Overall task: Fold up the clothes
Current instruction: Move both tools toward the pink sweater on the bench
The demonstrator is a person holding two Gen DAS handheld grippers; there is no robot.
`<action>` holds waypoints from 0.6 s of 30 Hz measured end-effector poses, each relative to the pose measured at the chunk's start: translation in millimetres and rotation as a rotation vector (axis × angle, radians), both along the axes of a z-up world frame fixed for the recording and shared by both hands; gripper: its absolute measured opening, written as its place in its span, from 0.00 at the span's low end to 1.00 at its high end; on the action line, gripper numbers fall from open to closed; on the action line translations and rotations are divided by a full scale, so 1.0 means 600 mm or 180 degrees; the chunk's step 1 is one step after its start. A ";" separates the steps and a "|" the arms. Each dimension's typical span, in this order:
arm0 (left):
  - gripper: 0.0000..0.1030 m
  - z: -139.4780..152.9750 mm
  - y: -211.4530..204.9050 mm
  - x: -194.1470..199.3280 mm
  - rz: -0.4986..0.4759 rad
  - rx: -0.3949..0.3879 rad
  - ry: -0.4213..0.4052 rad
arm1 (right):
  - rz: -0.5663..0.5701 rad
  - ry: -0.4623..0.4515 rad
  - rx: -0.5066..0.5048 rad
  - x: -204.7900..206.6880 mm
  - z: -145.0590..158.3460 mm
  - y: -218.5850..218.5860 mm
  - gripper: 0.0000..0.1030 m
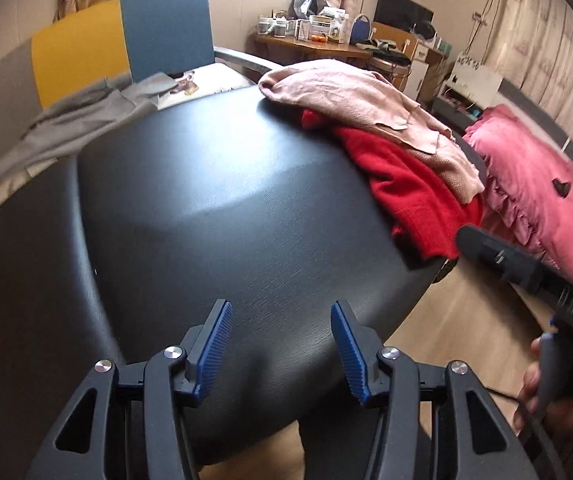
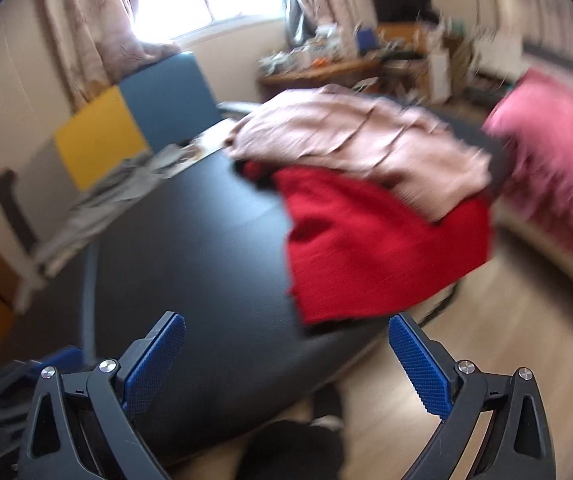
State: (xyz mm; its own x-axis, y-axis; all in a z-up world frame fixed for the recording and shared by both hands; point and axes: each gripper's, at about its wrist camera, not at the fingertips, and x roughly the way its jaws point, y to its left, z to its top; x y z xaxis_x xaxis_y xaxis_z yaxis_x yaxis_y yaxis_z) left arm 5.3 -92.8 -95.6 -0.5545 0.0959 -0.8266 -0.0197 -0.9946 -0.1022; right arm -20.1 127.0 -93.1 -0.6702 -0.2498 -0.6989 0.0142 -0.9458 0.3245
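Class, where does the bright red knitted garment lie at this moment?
In both wrist views the bright red knitted garment lies at the right edge of the black table, partly under the pale pink garment.

Left tongs [image 1: 281, 342]: black linkage arms, silver screws, blue ribbed pads [image 1: 218, 344]. Right tongs [image 2: 286, 364]: same black frame, silver screws, blue cross-hatched pads [image 2: 420, 364]. Black cable at hand [image 1: 542, 384].

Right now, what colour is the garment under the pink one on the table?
Red. The red sweater lies under the pale pink garment; sharpest in the left wrist view.
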 end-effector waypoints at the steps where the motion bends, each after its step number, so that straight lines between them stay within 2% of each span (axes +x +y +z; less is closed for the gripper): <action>1: 0.51 -0.008 -0.019 0.001 0.0056 0.0036 -0.0031 | 0.0049 -0.0042 -0.0177 -0.003 -0.007 0.006 0.94; 2: 0.51 -0.017 -0.038 0.003 0.0113 0.0072 -0.0062 | 0.0096 -0.0090 -0.0354 -0.007 -0.015 0.010 0.87; 6: 0.51 -0.050 -0.115 0.008 0.0339 0.0217 -0.0187 | 0.0325 -0.0308 -0.1139 -0.040 -0.036 0.024 0.86; 8: 0.51 -0.066 -0.154 0.010 0.0452 0.0289 -0.0250 | 0.0373 -0.0337 -0.1234 -0.067 -0.031 0.029 0.86; 9: 0.51 -0.074 -0.173 0.012 0.0511 0.0320 -0.0280 | 0.0398 -0.0292 -0.1153 -0.082 -0.020 0.028 0.86; 11: 0.51 -0.086 -0.201 0.014 0.0687 0.0230 -0.0310 | 0.0390 -0.0203 -0.0898 -0.118 0.006 0.027 0.87; 14: 0.50 -0.095 -0.232 0.014 0.0869 -0.0024 -0.0328 | 0.0208 0.0027 -0.0354 -0.160 0.050 0.024 0.89; 17: 0.50 -0.098 -0.254 0.009 0.0948 -0.0127 -0.0361 | 0.0202 0.0343 0.0147 -0.199 0.094 0.016 1.00; 18: 0.50 -0.099 -0.261 0.006 0.0967 -0.0139 -0.0377 | 0.0217 0.0359 0.0213 -0.221 0.102 0.015 1.00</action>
State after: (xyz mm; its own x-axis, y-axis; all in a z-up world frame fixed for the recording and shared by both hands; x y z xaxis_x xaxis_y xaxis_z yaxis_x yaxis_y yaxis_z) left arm 8.9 -249.4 -155.2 -0.4520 -0.0961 -0.8868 0.2882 -0.9566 -0.0432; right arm -152.7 136.3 -31.8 -0.7286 -0.2528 -0.6366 0.1119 -0.9609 0.2535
